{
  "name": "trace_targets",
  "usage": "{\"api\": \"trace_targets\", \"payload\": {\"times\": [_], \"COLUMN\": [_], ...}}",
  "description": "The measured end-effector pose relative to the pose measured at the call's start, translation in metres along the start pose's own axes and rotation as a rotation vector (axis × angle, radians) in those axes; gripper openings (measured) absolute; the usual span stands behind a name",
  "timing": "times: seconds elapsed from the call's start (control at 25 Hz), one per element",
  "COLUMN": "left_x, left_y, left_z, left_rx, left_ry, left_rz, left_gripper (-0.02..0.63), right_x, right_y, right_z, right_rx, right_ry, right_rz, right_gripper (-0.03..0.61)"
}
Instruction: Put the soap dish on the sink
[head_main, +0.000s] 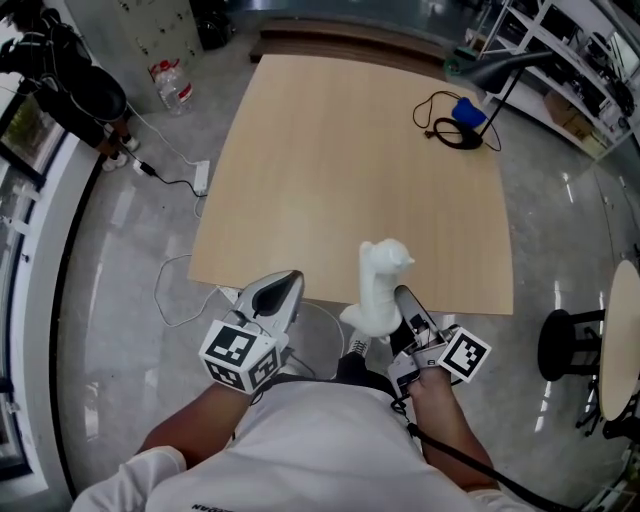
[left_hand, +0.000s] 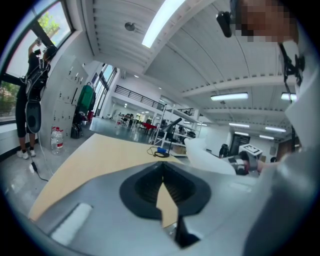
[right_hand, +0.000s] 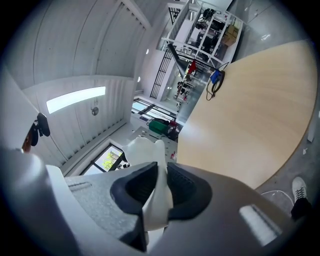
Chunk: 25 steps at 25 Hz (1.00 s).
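Observation:
The white soap dish (head_main: 380, 280) stands on edge in the jaws of my right gripper (head_main: 402, 300), just over the near edge of the light wooden table (head_main: 350, 150). In the right gripper view the dark pads press on the soap dish (right_hand: 156, 197) from both sides, and its white top sticks out past the gripper (right_hand: 159, 180). My left gripper (head_main: 288, 282) hovers to the left of it at the table's edge, shut with nothing in it. In the left gripper view its tips (left_hand: 162, 170) meet, and the soap dish (left_hand: 207, 157) shows at the right. No sink is in view.
A black cable with a blue object (head_main: 460, 120) lies at the table's far right corner, beside a black lamp arm (head_main: 510, 70). On the floor are a power strip (head_main: 200, 178), a water bottle (head_main: 172, 85) and, on the right, a black stool (head_main: 570, 345).

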<state>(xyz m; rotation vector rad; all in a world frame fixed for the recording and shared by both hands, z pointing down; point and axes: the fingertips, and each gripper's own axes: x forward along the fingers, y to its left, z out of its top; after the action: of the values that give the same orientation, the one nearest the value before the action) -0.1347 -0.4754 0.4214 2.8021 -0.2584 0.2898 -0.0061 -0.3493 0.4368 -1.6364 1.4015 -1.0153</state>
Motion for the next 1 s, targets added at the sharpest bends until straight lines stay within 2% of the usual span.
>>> {"api": "trace_targets", "payload": {"times": [0.56, 0.84, 1.0], "left_x": [0.096, 0.106, 0.111], "left_y": [-0.013, -0.003, 0.02], "left_z": [0.021, 0.019, 0.018], "left_rx": [0.008, 0.017, 0.025], "left_ry": [-0.003, 0.019, 0.048], "left_rz": [0.11, 0.112, 0.088], "left_gripper": [0.008, 0.006, 0.008], "right_x": [0.039, 0.052, 0.067], "right_y": [-0.052, -0.064, -0.069], "right_z": [0.102, 0.105, 0.098], "right_rx": [-0.013, -0.008, -0.026], "right_ry": [0.109, 0.117, 0.094], "right_rz": [0.039, 0.024, -0.03], "right_gripper": [0.064, 0.063, 0.063]}}
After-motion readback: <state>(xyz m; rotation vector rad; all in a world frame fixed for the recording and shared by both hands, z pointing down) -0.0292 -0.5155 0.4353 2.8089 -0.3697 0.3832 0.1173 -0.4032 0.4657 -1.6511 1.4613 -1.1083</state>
